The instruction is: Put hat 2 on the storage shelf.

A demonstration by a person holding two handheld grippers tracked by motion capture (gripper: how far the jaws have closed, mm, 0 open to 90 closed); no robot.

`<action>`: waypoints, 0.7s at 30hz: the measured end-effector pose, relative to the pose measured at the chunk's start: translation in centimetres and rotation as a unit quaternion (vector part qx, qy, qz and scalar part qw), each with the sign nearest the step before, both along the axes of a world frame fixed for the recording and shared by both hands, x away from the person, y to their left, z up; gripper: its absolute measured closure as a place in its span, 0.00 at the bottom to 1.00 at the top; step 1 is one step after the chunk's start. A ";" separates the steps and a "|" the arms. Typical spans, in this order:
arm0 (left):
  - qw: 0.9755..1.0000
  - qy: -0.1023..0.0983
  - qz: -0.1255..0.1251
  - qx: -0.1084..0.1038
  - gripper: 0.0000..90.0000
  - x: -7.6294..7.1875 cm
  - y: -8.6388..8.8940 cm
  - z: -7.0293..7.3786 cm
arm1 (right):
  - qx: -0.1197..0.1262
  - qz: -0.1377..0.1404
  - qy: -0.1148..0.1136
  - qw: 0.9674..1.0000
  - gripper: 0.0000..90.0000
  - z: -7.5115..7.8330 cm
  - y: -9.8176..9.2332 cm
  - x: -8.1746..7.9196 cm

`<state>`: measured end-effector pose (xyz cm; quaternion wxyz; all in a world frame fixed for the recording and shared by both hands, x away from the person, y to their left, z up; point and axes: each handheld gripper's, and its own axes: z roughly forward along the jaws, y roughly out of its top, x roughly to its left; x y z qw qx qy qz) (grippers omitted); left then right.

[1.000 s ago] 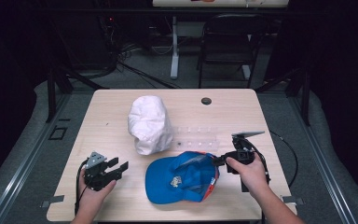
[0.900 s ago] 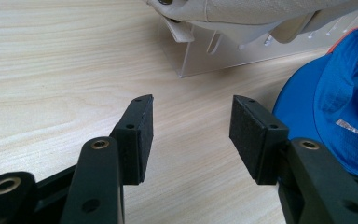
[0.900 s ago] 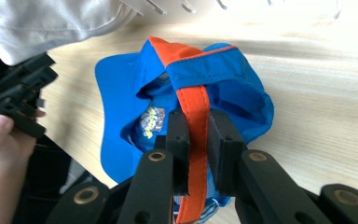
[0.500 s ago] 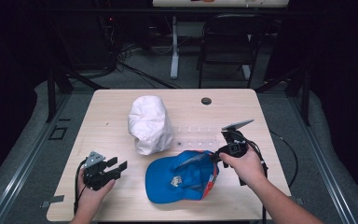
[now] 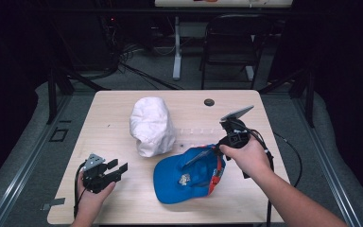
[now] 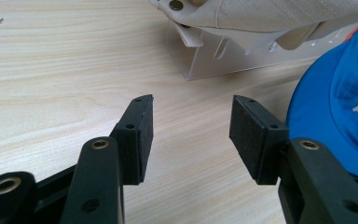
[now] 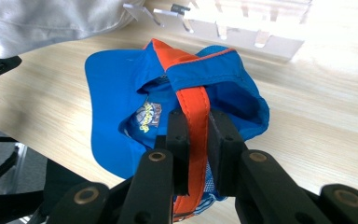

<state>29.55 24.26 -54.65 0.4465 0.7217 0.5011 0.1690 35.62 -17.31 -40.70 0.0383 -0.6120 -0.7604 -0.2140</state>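
A blue cap with an orange back strap lies crown-down at the table's front middle. My right gripper is shut on that orange strap and holds the cap's rear edge off the table while the brim hangs lower. A white cap sits on a clear rack just left of it. Near the front left edge my left gripper stands open and empty above the wood. In the left gripper view its jaws point toward the white cap and the blue cap.
A clear acrylic rack with pegs runs across the table behind the blue cap, and its base stands under the white cap. A small black disc lies near the far edge. A chair stands beyond the table.
My right gripper has risen and drifted toward the far side, lifting the blue cap's back edge by the strap. The left gripper has stayed where it was.
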 end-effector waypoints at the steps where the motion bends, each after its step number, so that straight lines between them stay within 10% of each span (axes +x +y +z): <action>1: 1.000 -0.001 0.000 0.000 0.55 0.0 0.0 0.0 | 0.000 0.000 0.000 1.000 0.89 0.0 0.0 0.0; 21: 1.000 0.005 -0.017 0.001 0.56 -0.3 -0.3 0.2 | -0.025 0.016 0.030 0.999 0.89 6.1 1.3 0.6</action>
